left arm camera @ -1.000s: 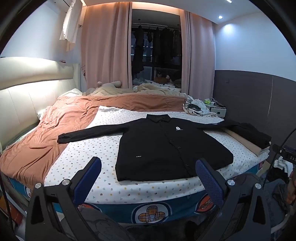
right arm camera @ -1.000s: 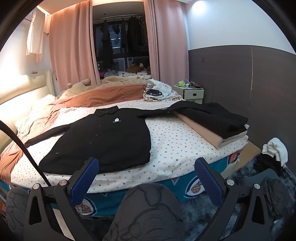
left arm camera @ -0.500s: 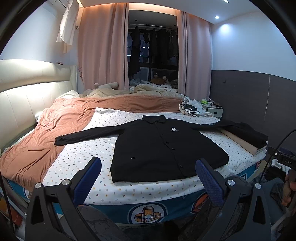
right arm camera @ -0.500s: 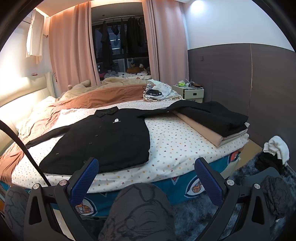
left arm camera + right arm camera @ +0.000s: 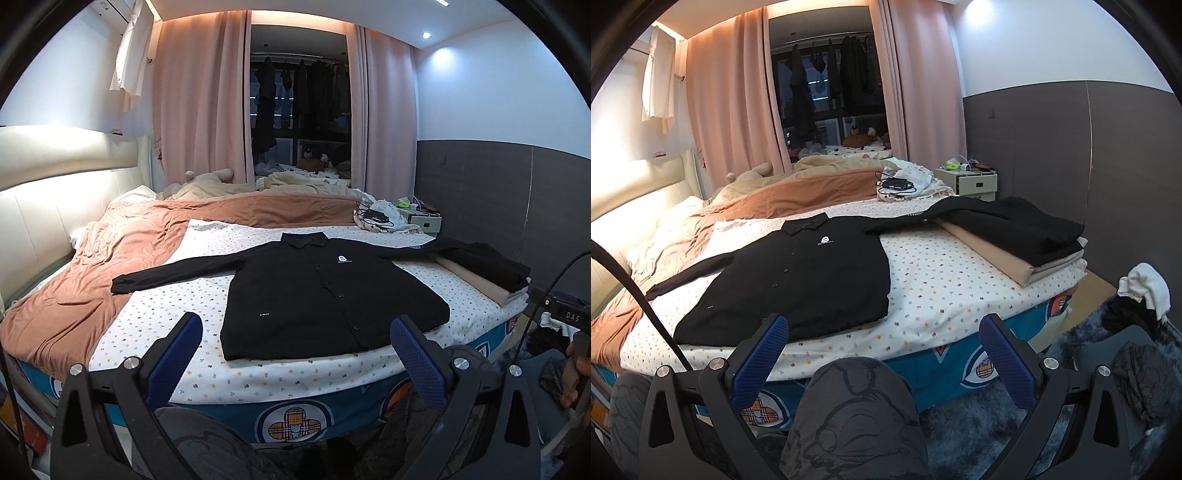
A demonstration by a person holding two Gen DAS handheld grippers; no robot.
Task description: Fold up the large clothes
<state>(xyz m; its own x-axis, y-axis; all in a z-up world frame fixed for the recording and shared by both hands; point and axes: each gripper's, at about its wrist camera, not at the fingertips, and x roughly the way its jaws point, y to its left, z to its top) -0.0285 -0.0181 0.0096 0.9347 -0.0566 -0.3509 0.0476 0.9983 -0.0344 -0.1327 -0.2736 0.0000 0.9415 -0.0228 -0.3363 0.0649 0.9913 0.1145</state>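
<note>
A: You're facing a bed (image 5: pixel 258 373) in a bedroom, pink curtains (image 5: pixel 199 110) behind it. What covers it?

B: Left of the jacket, a rumpled rust-brown blanket (image 5: pixel 110 266); under the jacket, a white sheet (image 5: pixel 166 317) with small dots. The bed's side panel shows a plaid clover badge (image 5: pixel 294 424).

A: And your garment?

B: The black jacket (image 5: pixel 317 291) lies flat, buttoned, face up in the middle of the sheet, sleeves spread. Its chest carries a small white logo (image 5: pixel 344 259) with lettering too small to read, and there's a tiny white tag (image 5: pixel 264 314) near the hem.

A: Right of the jacket?

B: Its sleeve runs onto a stack of folded clothes (image 5: pixel 1023 236), black on beige.

A: Your tongs?

B: Your left gripper (image 5: pixel 295 354) and right gripper (image 5: pixel 882 354) both stand spread wide, blue textured pads empty, short of the bed. The right one's body reads "DAS" in the left view.
</note>
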